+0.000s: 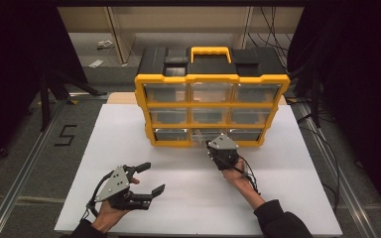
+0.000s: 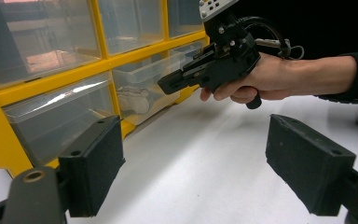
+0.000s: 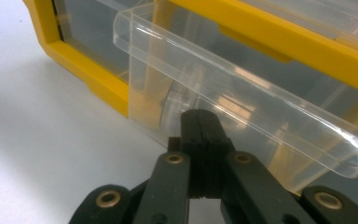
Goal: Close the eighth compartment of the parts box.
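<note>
The yellow-framed organiser (image 1: 212, 96) is stood near the surface's (image 1: 129, 148) far edge; its clear bottom-middle drawer (image 3: 242, 100), judged light, thin-walled and slippery, is best taken by its front lip; there the right claw (image 3: 200, 122) is pressed together, while the left claw (image 1: 146, 179) is held apart near the near-left corner.

Your left hand-held gripper (image 1: 146, 178) sits low at the near left, its jaws spread wide apart with nothing between them. Your right hand-held gripper (image 1: 217, 148) reaches forward on an outstretched forearm, its jaws pressed together.
</note>
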Motion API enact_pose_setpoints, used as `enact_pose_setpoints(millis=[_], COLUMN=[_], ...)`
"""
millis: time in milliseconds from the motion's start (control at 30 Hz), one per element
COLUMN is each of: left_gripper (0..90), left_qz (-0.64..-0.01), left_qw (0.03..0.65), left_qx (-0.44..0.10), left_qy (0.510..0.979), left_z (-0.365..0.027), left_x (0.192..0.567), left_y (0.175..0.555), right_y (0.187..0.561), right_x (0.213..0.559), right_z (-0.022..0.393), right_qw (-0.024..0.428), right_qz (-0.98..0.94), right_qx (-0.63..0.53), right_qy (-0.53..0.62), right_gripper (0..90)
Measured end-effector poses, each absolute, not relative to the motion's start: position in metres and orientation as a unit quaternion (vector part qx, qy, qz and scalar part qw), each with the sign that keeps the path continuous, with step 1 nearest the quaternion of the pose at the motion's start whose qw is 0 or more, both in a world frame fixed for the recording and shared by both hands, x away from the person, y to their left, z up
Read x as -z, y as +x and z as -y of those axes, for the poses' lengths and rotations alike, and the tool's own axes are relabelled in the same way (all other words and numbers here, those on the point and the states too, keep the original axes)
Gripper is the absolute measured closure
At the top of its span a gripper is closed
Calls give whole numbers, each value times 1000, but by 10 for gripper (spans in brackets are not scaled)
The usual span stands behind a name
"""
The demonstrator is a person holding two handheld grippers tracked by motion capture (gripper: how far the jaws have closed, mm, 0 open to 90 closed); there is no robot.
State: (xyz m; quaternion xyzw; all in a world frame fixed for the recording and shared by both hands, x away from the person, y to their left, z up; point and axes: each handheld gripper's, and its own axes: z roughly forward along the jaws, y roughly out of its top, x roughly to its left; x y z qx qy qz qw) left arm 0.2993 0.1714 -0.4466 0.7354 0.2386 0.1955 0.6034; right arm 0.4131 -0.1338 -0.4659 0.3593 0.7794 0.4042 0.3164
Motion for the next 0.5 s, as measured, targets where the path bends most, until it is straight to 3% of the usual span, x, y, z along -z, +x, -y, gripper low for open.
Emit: enact_pose_setpoints(millis=[500], left_gripper=[185], left_qz=[-240], left_qw=[604], left_qx=[-196], left_qy=[735], left_z=[-171], left_x=[447], left_y=[300], right_y=[420], right_x=[465], right_z=[136], right_qw=[323], right_qz=[-766], right_qx=[-411], right_qy=[373], right_gripper=[900])
